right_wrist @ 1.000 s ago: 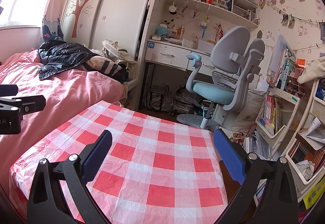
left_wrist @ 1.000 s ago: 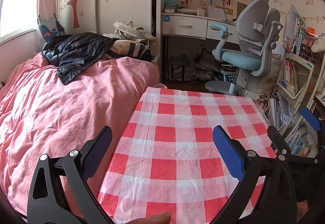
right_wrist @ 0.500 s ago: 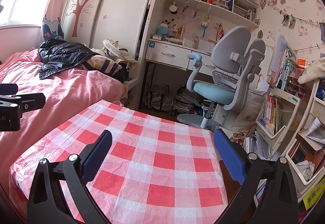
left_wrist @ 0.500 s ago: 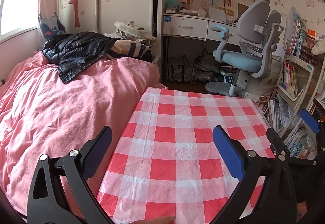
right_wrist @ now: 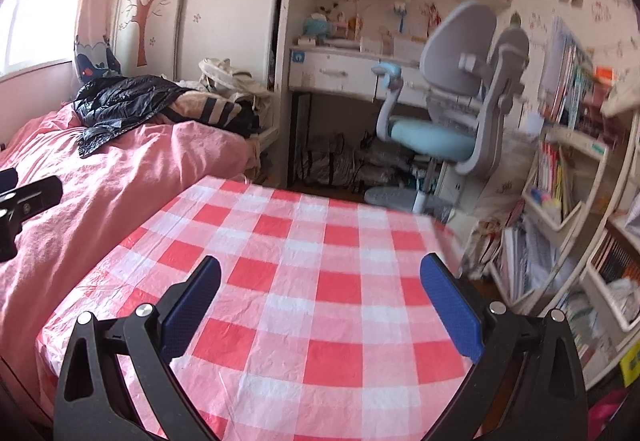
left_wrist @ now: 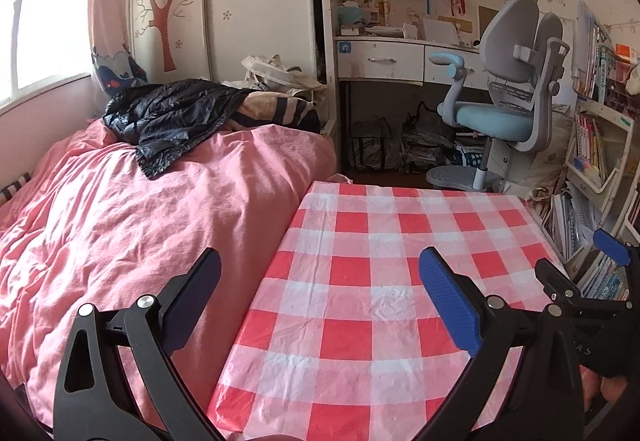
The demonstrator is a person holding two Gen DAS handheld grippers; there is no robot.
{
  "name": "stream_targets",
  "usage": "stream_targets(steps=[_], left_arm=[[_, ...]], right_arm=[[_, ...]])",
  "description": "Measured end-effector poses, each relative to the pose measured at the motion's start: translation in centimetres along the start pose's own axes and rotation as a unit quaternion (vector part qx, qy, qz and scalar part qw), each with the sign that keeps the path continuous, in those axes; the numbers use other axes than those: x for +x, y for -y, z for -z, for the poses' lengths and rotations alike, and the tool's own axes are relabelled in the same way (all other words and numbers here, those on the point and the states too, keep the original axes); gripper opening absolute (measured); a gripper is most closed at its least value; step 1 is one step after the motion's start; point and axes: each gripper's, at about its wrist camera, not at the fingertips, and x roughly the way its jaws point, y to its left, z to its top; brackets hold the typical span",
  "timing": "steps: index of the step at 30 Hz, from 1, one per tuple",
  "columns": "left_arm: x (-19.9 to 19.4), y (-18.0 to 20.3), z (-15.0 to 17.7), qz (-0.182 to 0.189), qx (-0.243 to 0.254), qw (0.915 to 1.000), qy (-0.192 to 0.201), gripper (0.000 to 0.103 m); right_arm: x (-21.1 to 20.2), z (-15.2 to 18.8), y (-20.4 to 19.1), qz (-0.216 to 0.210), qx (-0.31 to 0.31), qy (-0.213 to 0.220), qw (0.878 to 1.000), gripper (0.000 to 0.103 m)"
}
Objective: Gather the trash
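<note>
Both claws gape empty over the checkered tablecloth [left_wrist: 360, 273] — left claw [left_wrist: 320, 293], right claw [right_wrist: 320, 293].

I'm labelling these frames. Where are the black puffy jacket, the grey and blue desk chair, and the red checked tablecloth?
black puffy jacket [left_wrist: 168, 117], left wrist view, middle.
grey and blue desk chair [left_wrist: 494, 121], left wrist view, seat.
red checked tablecloth [right_wrist: 312, 281], right wrist view, bare centre.

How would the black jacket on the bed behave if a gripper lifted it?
The jacket lies crumpled, so it is probably floppy and would drape. Its shiny, puffy fabric suggests it is light for its size and perhaps slippery.
</note>
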Motion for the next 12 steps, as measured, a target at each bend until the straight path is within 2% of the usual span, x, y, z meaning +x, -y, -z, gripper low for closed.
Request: stream_targets(steps=[4, 7, 12], left_arm=[[0.8, 0.2, 0.1, 0.024, 0.012, 0.9991, -0.034, 0.096], [1.5, 0.8, 0.3, 0.025, 0.029, 0.9974, -0.061, 0.096], [1.6, 0.7, 0.2, 0.021, 0.032, 0.9973, -0.063, 0.096]], right_arm=[[1.8, 0.6, 0.7, -0.001, 0.0, -0.046, 0.999, 0.096], [3.5, 1.4, 1.6, 0.004, -0.001, -0.086, 0.996, 0.096], [6.9, 2.9, 3.1, 0.012, 0.015, -0.163, 0.986, 0.096]])
